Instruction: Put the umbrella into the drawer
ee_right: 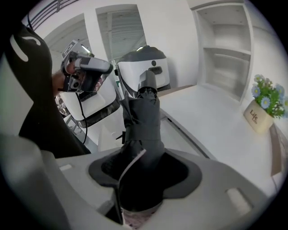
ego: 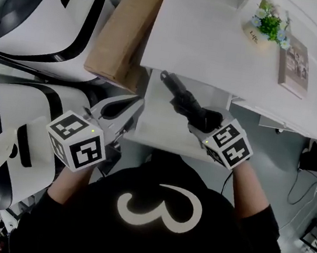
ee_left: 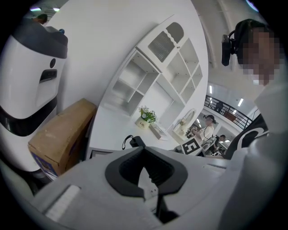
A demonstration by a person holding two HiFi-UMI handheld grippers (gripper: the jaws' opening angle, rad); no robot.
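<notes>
A black folded umbrella (ego: 180, 97) hangs slanted over the pulled-out white drawer (ego: 155, 125) of the desk. My right gripper (ego: 203, 121) is shut on its thick end. In the right gripper view the umbrella (ee_right: 144, 121) runs straight out from between the jaws, its tip pointing away. My left gripper (ego: 119, 114) sits at the drawer's front left corner, jaws apart and holding nothing. From the left gripper view (ee_left: 145, 173) the umbrella's strap end (ee_left: 134, 142) shows just above the jaws. The drawer's inside is mostly hidden.
A white desk top (ego: 217, 49) carries a small flower pot (ego: 265, 27) and a framed picture (ego: 295, 64). A brown cardboard box (ego: 126, 27) leans left of the desk, beside two large white machines (ego: 40, 11). A white shelf unit (ee_left: 157, 76) stands behind the desk.
</notes>
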